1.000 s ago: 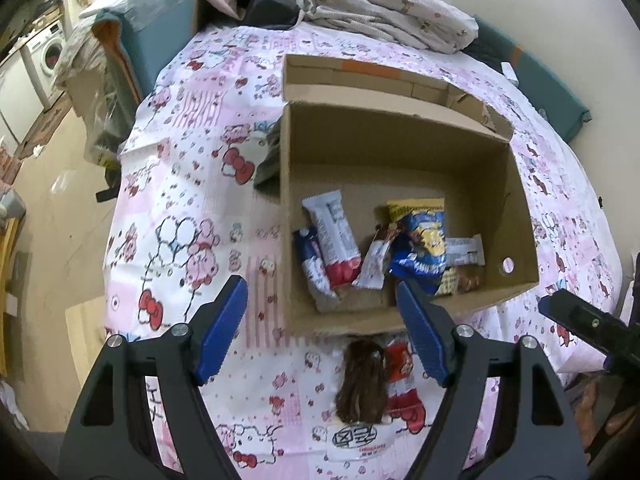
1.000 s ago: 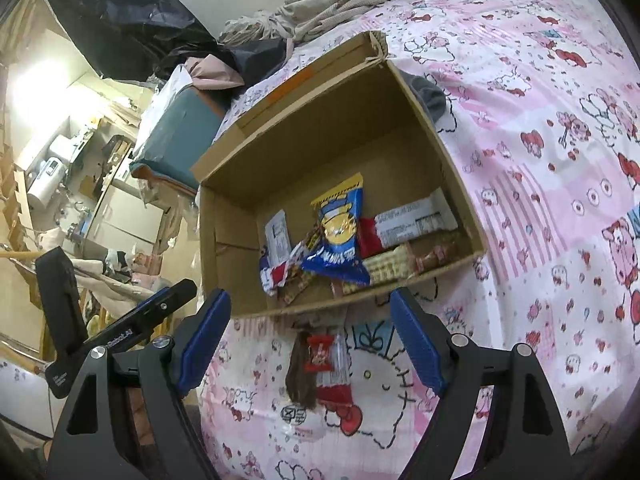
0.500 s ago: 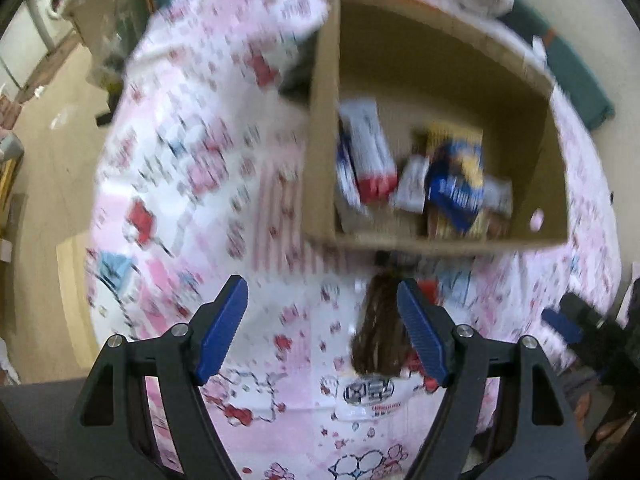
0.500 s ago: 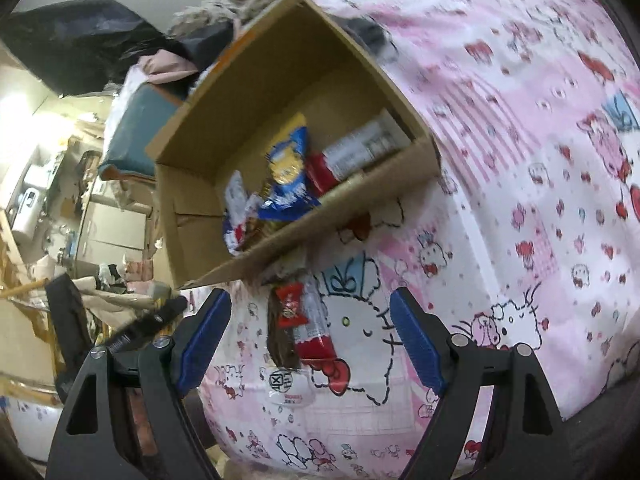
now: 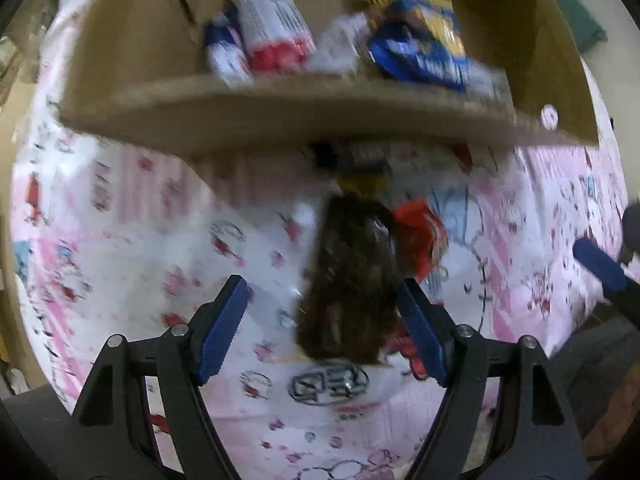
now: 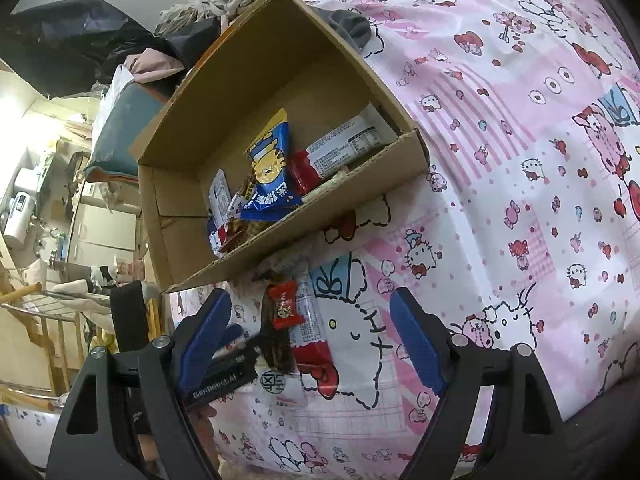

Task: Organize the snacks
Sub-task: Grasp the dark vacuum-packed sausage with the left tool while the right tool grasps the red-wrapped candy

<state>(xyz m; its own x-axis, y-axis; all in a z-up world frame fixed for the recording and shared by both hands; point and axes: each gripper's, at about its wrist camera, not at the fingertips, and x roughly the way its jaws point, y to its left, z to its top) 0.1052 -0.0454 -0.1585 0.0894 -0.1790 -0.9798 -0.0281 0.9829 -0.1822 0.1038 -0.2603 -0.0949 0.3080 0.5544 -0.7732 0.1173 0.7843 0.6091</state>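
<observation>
Pink cartoon bedsheet, cardboard box of snacks, both grippers agape over brown snack pack.

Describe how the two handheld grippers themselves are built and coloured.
Both match. The left gripper and right gripper have black frames with triangular cut-outs, silver pivot bolts and long blue ribbed pads. White lettering, seen from the right wrist, marks the left one's black body. No cables or sleeves show.

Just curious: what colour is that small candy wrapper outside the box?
Red candy wrapper; sharpest in the right wrist view.
</observation>
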